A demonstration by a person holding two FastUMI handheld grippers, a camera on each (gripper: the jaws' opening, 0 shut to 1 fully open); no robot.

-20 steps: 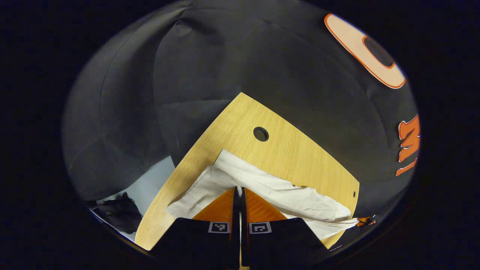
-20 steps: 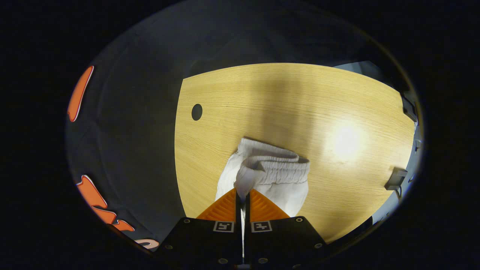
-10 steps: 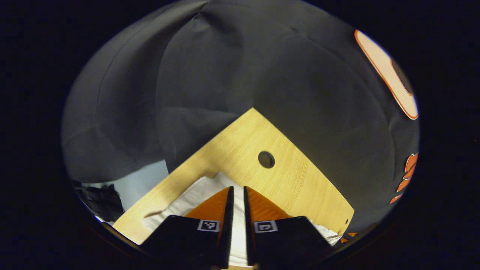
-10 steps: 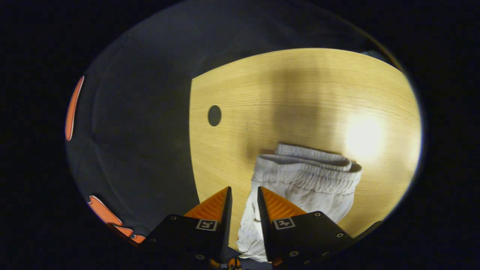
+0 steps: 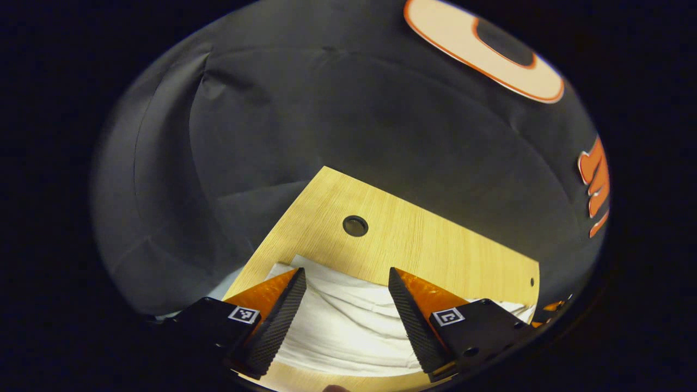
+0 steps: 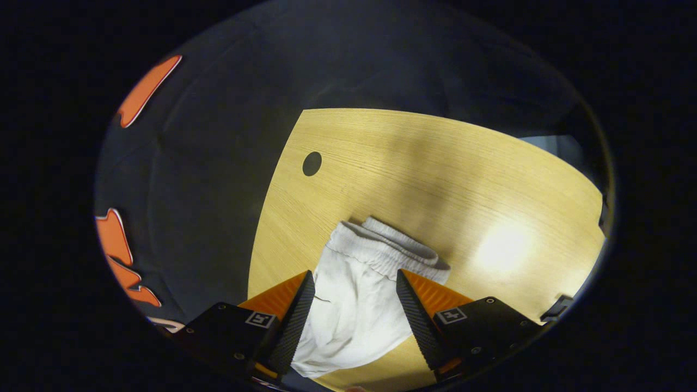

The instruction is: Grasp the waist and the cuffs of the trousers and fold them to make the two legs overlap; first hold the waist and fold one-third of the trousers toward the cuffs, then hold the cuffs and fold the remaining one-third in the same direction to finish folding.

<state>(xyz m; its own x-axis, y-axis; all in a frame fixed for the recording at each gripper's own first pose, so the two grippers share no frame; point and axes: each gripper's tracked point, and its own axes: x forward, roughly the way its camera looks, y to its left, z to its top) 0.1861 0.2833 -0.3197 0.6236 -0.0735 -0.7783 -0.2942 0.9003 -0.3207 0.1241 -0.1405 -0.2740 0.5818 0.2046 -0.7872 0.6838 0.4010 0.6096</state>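
In the left gripper view, the left gripper [image 5: 346, 280] stands with its fingers [image 5: 283, 316] spread wide, gripping nothing; both hang above the cloth. Between and below them the white trousers [image 5: 343, 326] lie flat on the wooden worktop [image 5: 435, 256], this end of the garment showing a straight folded edge and a few soft creases, with one corner near the worktop's left edge. A round hole [image 5: 355, 225] in the worktop sits just beyond the cloth edge, and a much smaller hole [image 5: 532, 281] shows near the far right corner. The dark booth wall [image 5: 326, 109] rises behind.

In the right gripper view, the right gripper [image 6: 354, 280] is likewise wide open and empty, its fingers [image 6: 294, 321] flanking the cloth without pressing on it. Here the trousers [image 6: 354, 305] show their gathered elastic waistband [image 6: 389, 247], doubled in layers and lying on the worktop [image 6: 435, 174] just ahead of the fingertips, a part the left gripper view does not give. The cloth trails back toward the near edge of the worktop. The round hole [image 6: 311, 163] lies well apart from the waistband, up to the left, and a bright patch of light falls on the wood to the right.
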